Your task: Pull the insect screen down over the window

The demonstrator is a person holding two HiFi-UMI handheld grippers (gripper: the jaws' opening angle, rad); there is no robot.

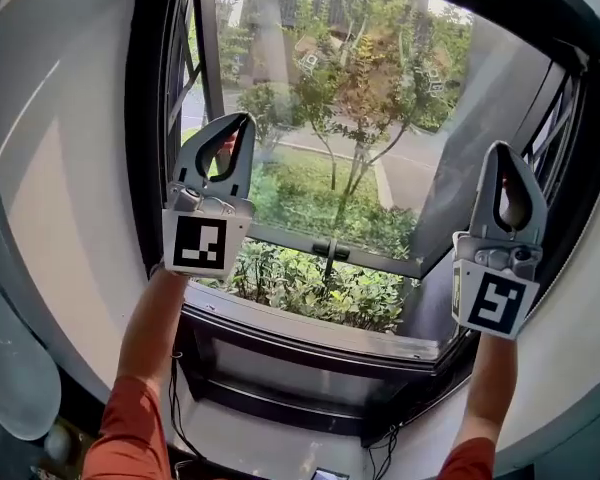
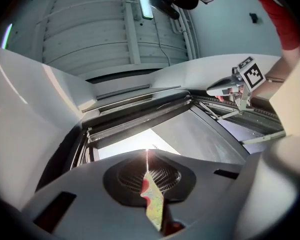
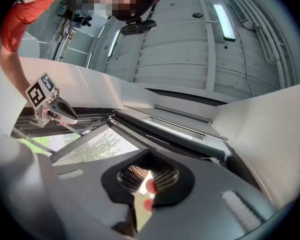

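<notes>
Not started, by the look: the window (image 1: 310, 333) opening is bare, trees plain through it, no mesh across. Insect screen is prob. rolled up in the dark housing (image 3: 165, 133) along the window's top. Left gripper (image 1: 242, 120) & right gripper (image 1: 500, 150) are up in front of the window, near its left & right sides, both w/ jaws pressed together, pinching nothing. Left to do: catch the screen's lower edge and draw it down to the window's sill.
</notes>
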